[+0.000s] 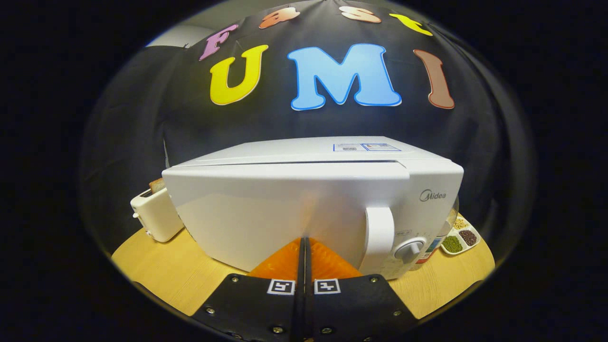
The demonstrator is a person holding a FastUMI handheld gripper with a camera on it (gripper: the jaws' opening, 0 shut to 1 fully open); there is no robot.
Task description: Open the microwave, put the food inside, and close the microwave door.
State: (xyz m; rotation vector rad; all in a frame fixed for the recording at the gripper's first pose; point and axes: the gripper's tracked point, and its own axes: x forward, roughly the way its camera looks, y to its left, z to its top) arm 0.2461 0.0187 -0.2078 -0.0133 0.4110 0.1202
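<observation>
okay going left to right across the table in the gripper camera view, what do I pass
toaster with bread in its slot → microwave, door closed, with the gripper shut right at the door → microwave handle → control knob → divided dish of beans and grains.

The white microwave (294, 209) stands upright on the bench (175, 275), its door (266, 213) shut and facing the gripper (304, 240), whose closed fingers meet against the door's lower front. Its vertical handle (380, 232) sits at 3 o'clock from the fingertips, with a round dial (409, 248) just beyond.
</observation>
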